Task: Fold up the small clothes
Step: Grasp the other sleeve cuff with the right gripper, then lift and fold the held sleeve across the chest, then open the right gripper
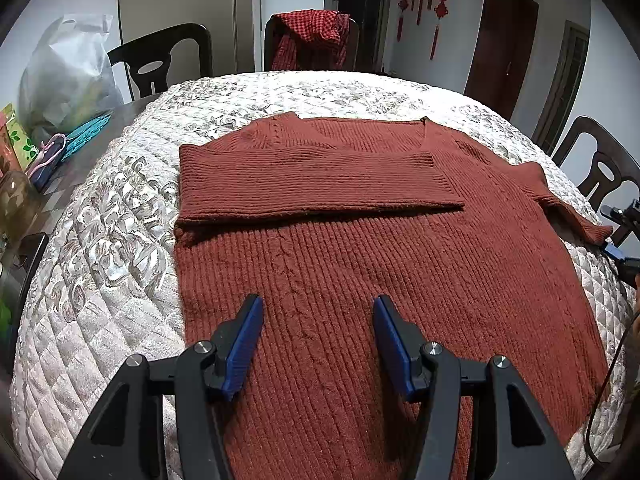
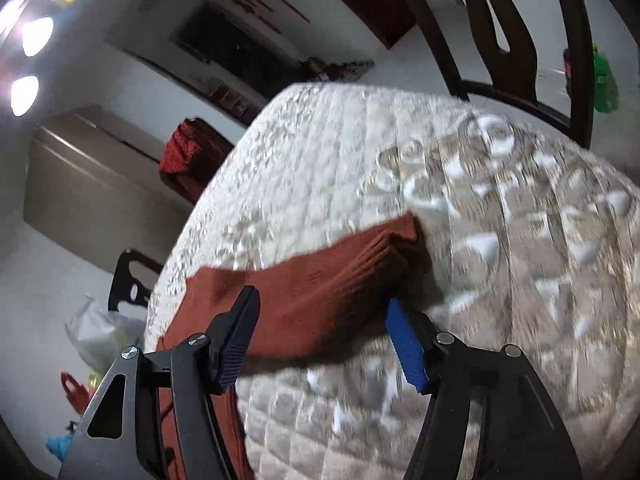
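A rust-red ribbed sweater [image 1: 360,256] lies flat on the quilted white cover [image 1: 112,264], neck at the far side. One sleeve [image 1: 312,184] is folded across its chest. The other sleeve [image 2: 344,272] stretches out sideways onto the cover, and its cuff [image 1: 588,228] ends near my right gripper [image 1: 618,236]. In the right wrist view, blurred, my right gripper [image 2: 320,300] stands open with that sleeve lying between its wide jaws, the pads [image 2: 406,344] not pressing it. My left gripper [image 1: 318,304] is open above the sweater's lower body, with nothing gripped.
Dark wooden chairs [image 1: 160,60] ring the table; the far one carries a red checked cloth [image 1: 312,36]. A plastic bag [image 1: 68,76] and small items sit on the bare dark tabletop [image 1: 80,160] at the left. Another chair [image 1: 600,168] stands close at the right edge.
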The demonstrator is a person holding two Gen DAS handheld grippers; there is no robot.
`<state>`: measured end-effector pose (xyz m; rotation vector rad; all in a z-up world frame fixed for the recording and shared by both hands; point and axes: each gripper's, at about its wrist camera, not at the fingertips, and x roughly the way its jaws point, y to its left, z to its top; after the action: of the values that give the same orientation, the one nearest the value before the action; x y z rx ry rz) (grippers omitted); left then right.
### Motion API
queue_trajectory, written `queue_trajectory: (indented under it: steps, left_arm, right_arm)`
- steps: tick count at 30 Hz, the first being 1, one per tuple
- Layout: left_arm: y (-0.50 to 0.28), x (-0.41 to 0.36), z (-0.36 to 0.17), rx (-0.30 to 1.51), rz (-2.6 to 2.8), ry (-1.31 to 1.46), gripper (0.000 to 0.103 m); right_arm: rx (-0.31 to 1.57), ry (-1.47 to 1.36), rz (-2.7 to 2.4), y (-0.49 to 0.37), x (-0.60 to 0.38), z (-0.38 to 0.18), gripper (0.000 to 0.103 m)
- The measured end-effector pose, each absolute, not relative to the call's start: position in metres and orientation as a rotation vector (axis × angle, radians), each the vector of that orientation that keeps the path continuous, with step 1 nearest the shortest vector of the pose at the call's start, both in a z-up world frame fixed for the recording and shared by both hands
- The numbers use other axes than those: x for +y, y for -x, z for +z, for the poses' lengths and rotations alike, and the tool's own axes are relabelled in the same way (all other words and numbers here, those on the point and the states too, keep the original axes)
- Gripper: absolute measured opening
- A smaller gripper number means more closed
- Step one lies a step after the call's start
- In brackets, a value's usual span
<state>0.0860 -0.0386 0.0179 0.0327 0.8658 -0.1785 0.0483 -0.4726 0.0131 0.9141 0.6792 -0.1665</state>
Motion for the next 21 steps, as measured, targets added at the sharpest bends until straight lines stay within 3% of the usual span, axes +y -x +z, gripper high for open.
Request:
queue_trajectory:
  steps: [2, 3, 4, 13, 21]
  left_arm:
    - [-0.086, -0.038, 0.018, 0.866, -0.179, -0.029, 0.060]
    - [-0.086, -0.038, 0.018, 0.866, -0.179, -0.027, 0.060]
    - [-0.086, -0.038, 0.018, 0.866, -0.179, -0.027, 0.060]
    - [-0.086, -0.036, 0.020, 0.864, -0.180, -0.023, 0.060]
    - [-0.080, -0.016, 0.039, 0.802, -0.155, 0.020, 0.060]
  right_arm:
    - [0.685, -0.885, -0.194, -0.052, -0.472, 0.015, 0.044]
    - [0.697, -0.870, -0.202, -0.054, -0.471, 0.015, 0.020]
    - [0.707, -0.862, -0.199, -0.057, -0.470, 0.016, 0.011]
    - [0.636, -0.686, -0.042, -0.089, -0.430, 0.082, 0.010]
    - [0.644, -0.495, 0.229, -0.146, -0.323, 0.134, 0.010]
